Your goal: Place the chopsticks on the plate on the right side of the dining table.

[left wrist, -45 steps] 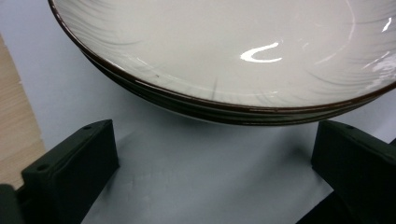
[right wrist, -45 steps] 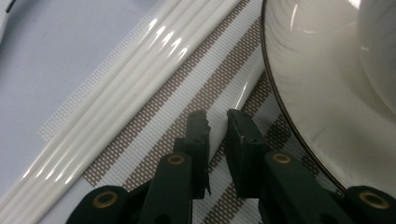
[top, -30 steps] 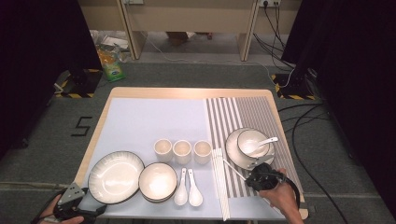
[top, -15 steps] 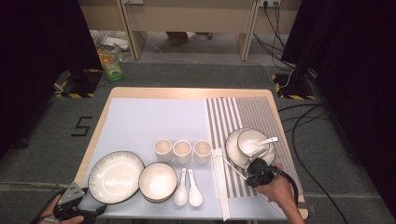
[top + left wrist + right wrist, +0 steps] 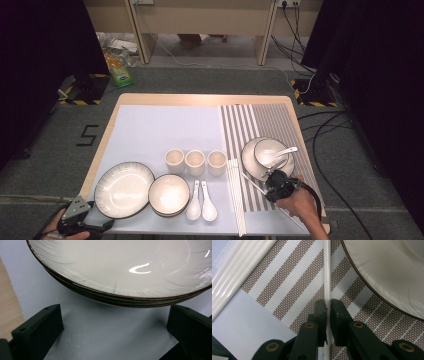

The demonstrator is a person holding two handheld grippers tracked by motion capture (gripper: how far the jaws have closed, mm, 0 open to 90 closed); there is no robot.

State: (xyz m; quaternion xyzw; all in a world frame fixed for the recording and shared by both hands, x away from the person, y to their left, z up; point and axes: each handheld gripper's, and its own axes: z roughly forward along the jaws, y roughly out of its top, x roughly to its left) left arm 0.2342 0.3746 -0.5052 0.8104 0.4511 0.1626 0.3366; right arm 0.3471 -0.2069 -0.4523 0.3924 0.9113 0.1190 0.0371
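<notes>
A single white chopstick (image 5: 327, 270) lies slanted on the striped mat, just left of a brown-rimmed plate (image 5: 392, 272). My right gripper (image 5: 328, 306) is shut on it; its jaws have just been opening a little, and the stick still sits tight between the pads. In the high view the right gripper (image 5: 269, 187) is at the near edge of that plate (image 5: 248, 165), which carries a bowl and a spoon. At the table's near left corner my left gripper (image 5: 115, 332) stands open, its jaws spread before the rim of a large plate (image 5: 120, 267), not touching it.
A bundle of white chopsticks (image 5: 236, 195) lies along the mat's left edge. Three cups (image 5: 195, 161) stand mid-table, with a small bowl (image 5: 169, 194) and two spoons (image 5: 200, 202) in front. The large plate (image 5: 124, 189) sits by the left gripper (image 5: 102, 227).
The right hand has shifted slightly left, toward the plate with the bowl. The left hand and the dishes have stayed where they were.
</notes>
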